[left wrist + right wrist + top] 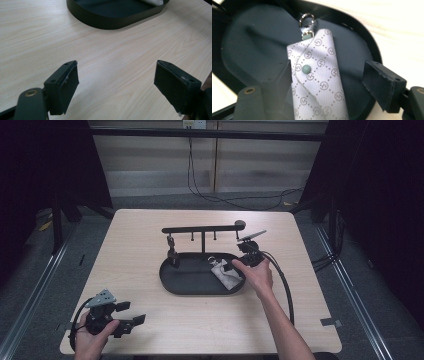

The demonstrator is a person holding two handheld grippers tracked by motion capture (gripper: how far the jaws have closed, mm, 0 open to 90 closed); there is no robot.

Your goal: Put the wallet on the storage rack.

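— Two grippers, so which one is at the tray [172, 282]?
— Only the right gripper [231, 266], held over the tray's right end; the left gripper [131, 312] sits well off from the tray, near the table's [150, 235] front left corner, jaws spread wide over bare wood.
— Anything crowding the tray?
— A black rack [202, 229] rises from the tray's back edge, with small pegs hanging from its bar and a dark object [172, 251] under its left part; nothing blocks the pouch [319, 82].
— And the pouch itself?
— Pale grey fabric with a dotted diamond pattern and round logos, a snap button [306, 69] on its flap, a metal ring [307, 20] at one end; it lies flat in the tray's right end.
— Gripped?
— No; the right jaws stand partly open either side of it, with the right pad clearly apart from it.
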